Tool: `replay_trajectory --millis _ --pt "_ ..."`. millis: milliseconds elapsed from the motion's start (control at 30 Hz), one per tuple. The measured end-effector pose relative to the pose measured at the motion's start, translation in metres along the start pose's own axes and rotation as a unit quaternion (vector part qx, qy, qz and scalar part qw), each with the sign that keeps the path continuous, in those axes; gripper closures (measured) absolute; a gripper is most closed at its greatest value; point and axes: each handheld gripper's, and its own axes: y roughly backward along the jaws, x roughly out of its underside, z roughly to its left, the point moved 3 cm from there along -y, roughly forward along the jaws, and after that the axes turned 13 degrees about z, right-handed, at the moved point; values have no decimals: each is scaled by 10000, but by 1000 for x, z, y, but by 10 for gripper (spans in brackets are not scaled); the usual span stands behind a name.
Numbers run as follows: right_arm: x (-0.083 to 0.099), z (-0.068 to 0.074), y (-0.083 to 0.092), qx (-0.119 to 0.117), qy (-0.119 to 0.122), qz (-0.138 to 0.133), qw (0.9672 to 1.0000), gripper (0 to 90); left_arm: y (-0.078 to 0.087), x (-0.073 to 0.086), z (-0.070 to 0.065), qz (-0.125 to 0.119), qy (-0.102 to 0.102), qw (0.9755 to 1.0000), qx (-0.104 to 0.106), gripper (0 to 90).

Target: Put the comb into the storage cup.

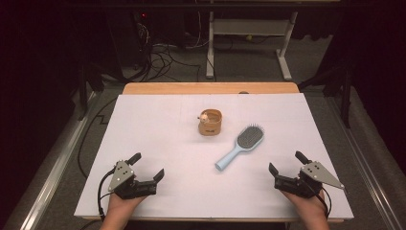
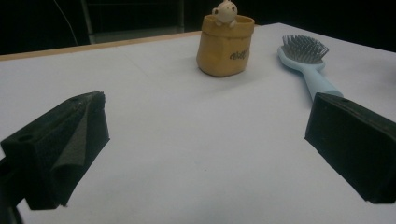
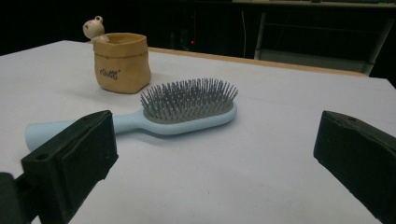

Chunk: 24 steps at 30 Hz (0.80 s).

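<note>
Lying diagonally, the hairbrush [image 1: 239, 146] points its bristled head far-right, both claws gaping empty.

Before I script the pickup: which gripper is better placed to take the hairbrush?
Probably the right gripper: its open jaws face the hairbrush, whose handle end lies closer to it than to the left gripper.

Tan pouch [image 2: 225, 46] (small figure at its rim) beside light-blue hairbrush [image 2: 306, 60] on white table [image 2: 187, 149].
</note>
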Motion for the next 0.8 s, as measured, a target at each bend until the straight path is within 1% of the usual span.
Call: replay_trajectory --millis 33,133,333,700,800 --pt "0 -1 -1 15 -11 6 10000 1 0 0 0 21 -45 10000 2 6" --pt "0 -1 -3 45 1 8 10000 1 0 0 -1 26 -82 10000 0 6" --pt "1 3 -5 54 89 52 9999 1 2 -1 2 -35 -39 10000 32 6" --pt "1 2 -2 78 47 3 10000 1 2 -2 1 -39 -34 9999 96 5" --pt "0 2 0 67 27 -4 10000 4 2 -2 1 4 -43 9999 112 5"
